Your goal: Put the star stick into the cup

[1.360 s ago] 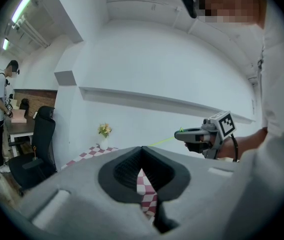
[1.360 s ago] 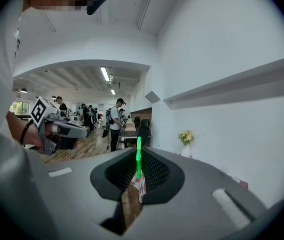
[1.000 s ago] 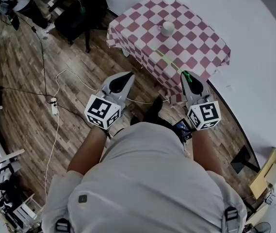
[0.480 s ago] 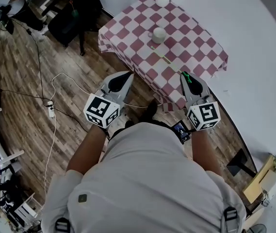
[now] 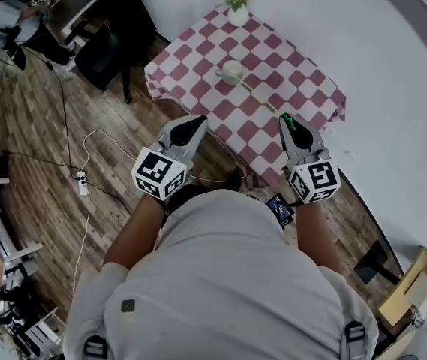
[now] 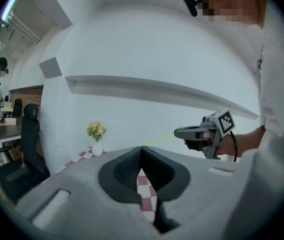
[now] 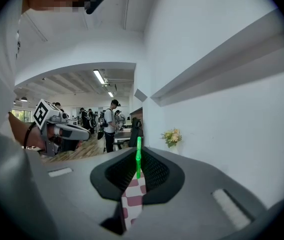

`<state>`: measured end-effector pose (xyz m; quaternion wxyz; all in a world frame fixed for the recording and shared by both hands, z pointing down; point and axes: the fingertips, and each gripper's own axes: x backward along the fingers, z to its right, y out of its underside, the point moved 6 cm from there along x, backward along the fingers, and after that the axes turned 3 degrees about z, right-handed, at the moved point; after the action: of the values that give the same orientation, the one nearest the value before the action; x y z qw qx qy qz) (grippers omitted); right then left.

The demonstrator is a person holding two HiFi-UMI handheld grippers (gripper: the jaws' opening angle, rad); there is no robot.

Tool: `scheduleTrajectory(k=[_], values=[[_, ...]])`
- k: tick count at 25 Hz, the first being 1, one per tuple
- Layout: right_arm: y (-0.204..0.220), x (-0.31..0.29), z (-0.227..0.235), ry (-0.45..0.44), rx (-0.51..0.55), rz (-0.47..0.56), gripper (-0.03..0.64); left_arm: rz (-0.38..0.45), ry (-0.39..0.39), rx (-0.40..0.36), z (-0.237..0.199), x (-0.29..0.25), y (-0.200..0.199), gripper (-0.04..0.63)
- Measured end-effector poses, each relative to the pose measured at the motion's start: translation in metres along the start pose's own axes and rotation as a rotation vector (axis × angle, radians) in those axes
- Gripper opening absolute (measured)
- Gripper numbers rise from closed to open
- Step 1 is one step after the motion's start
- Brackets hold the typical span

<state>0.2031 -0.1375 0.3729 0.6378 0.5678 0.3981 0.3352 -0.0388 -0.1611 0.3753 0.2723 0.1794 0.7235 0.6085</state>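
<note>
The star stick (image 5: 263, 100) is a thin green rod that pokes forward from my right gripper (image 5: 287, 118), which is shut on its green end. In the right gripper view the stick (image 7: 138, 157) stands upright between the closed jaws. The white cup (image 5: 231, 71) stands on the red-and-white checked table (image 5: 296, 66), beyond the stick's far tip and apart from it. My left gripper (image 5: 197, 121) is shut with nothing in it, held over the floor beside the table's near corner. From the left gripper view I see the right gripper (image 6: 200, 133) with the stick (image 6: 159, 141).
A white vase of flowers (image 5: 237, 12) stands at the table's far edge. A white wall (image 5: 401, 96) curves along the right. Cables and a power strip (image 5: 83, 180) lie on the wooden floor at left, with a black chair (image 5: 108, 40) and people (image 5: 3, 6) further off.
The table, cup and vase have slid left and nearer in the head view as the person steps closer. Both grippers keep their pose, the right still shut on the stick.
</note>
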Motion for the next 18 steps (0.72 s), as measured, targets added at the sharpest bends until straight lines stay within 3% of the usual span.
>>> scheduleTrajectory(k=[18], values=[[-0.015, -0.010, 0.035, 0.092, 0.004, 0.018, 0.029, 0.045, 0.099, -0.019, -0.026, -0.063, -0.024, 0.003]])
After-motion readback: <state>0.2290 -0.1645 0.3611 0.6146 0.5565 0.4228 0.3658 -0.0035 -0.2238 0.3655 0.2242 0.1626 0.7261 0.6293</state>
